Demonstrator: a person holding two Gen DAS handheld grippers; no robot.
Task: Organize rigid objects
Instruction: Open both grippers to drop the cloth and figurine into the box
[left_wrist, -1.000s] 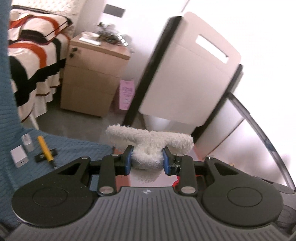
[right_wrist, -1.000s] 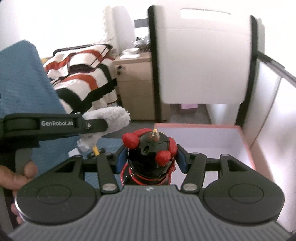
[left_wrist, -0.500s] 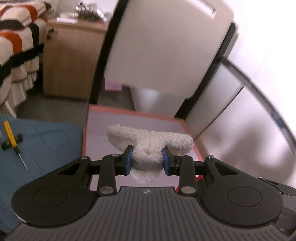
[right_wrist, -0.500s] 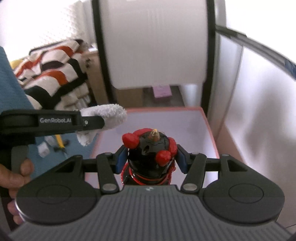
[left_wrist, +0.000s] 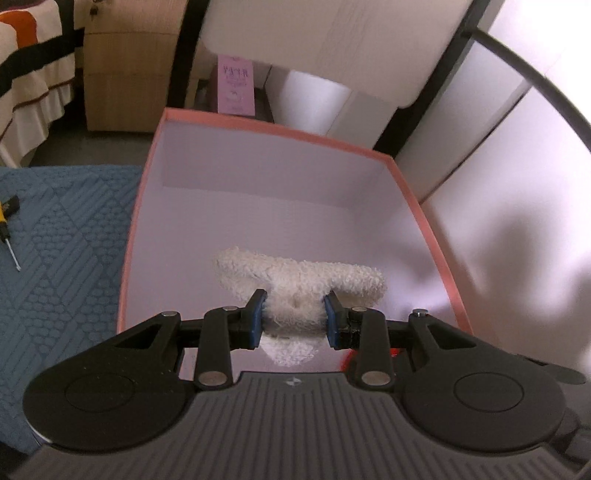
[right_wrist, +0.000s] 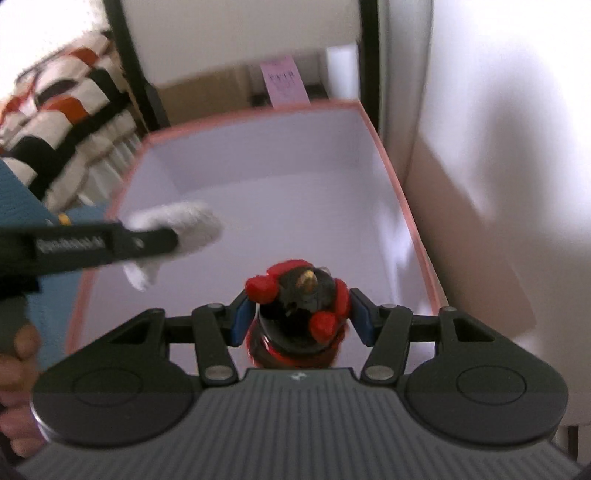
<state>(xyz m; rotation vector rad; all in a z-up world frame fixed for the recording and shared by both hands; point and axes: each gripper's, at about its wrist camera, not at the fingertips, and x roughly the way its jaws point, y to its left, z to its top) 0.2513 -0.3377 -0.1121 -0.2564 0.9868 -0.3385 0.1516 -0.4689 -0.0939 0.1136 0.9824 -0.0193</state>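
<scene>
My left gripper (left_wrist: 294, 316) holds a white fluffy toy (left_wrist: 301, 282) at the frame centre, over the box (left_wrist: 275, 127). My right gripper (right_wrist: 301, 317) clamps a black-red figure (right_wrist: 299, 306) over the same box. The box looks empty, so I judge nothing is placed yet. A screwdriver (left_wrist: 8, 236) waits at the left edge.

Black left tool (left_wrist: 294, 318), blue pads (left_wrist: 256, 320), silver screws, ribbed grey housing

Bright daylight, blown-out white wall (right_wrist: 517, 110) on the right with soft shadows across it. Right wrist view is motion-blurred, worst on the bedding (right_wrist: 55, 110); left wrist view sharper. Heavy fisheye bending at the edges.
</scene>
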